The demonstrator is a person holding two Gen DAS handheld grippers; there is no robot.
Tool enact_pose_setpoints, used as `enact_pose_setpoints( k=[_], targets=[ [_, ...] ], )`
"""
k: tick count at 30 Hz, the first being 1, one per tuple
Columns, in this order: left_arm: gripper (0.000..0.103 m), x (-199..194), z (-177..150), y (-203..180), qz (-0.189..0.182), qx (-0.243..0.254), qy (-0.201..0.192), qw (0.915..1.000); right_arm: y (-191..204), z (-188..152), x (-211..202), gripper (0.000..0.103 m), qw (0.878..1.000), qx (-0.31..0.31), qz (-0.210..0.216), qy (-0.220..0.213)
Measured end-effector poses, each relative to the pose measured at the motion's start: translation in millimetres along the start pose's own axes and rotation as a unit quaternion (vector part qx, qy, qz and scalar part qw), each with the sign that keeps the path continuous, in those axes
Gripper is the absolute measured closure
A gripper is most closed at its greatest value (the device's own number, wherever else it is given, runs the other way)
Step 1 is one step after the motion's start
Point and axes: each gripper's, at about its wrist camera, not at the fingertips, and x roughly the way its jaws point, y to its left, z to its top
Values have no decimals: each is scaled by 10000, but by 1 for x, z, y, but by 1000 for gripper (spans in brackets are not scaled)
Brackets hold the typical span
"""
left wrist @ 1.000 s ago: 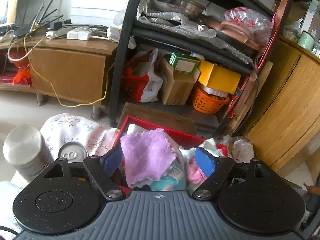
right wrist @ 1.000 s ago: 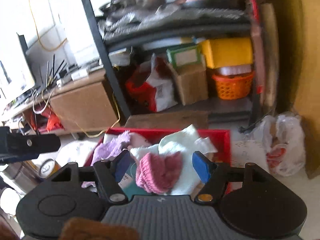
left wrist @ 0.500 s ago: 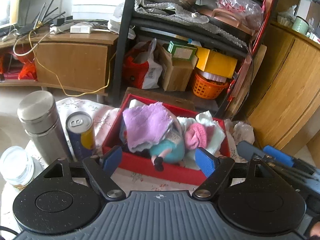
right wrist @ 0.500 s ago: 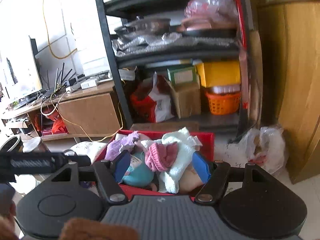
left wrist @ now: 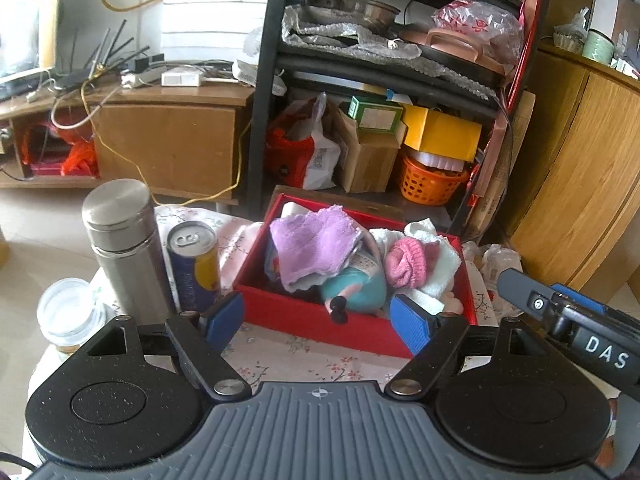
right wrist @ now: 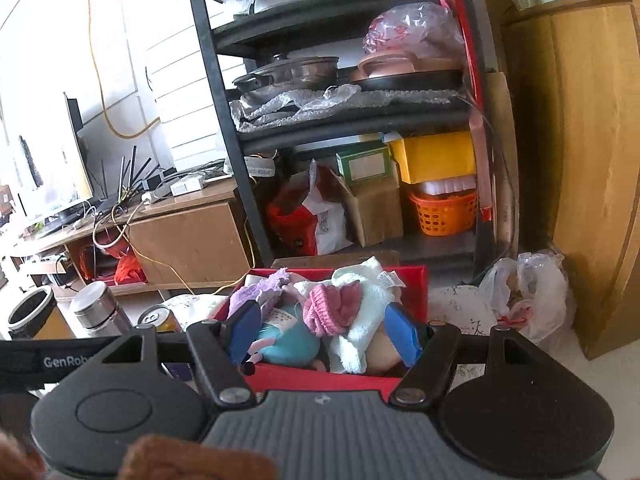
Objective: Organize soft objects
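The red box [left wrist: 320, 322] is the landmark here: it sits on the table [left wrist: 288, 360], whose flowered cloth shows bare just in front of its near wall, and it gathers the soft things so they stay together rather than spread over the cloth. Inside, a white towel [left wrist: 444, 262] fills the right end of the box, likely laid there as padding, with its edge draped toward the near wall. A purple cloth [left wrist: 314, 246] lies crumpled over the left half, covering whatever is below it. Between the two, low against the near wall, lies a teal plush toy [left wrist: 358, 286] on its side, and a pink knitted hat [left wrist: 404, 262] rests on top of the toy and towel. Left of the box, and outside it because they are hard goods, stand a steel flask [left wrist: 124, 248] and a drink can [left wrist: 194, 266], the can just beside the box. The left tool [left wrist: 318, 320] hovers in front of the box with its fingers spread wide and nothing between them; the right tool [right wrist: 322, 332] hangs over the near wall, likewise spread and empty. By my judgement the sorting looks nearly finished.
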Motion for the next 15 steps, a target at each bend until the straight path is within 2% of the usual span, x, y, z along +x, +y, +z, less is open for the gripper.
enact_pose_setpoints(
  k=[15],
  targets=[
    [23,-33,-17,-6,233,326,-408,9984,7,-12,-33,62,9991,99,45,-398]
  ],
)
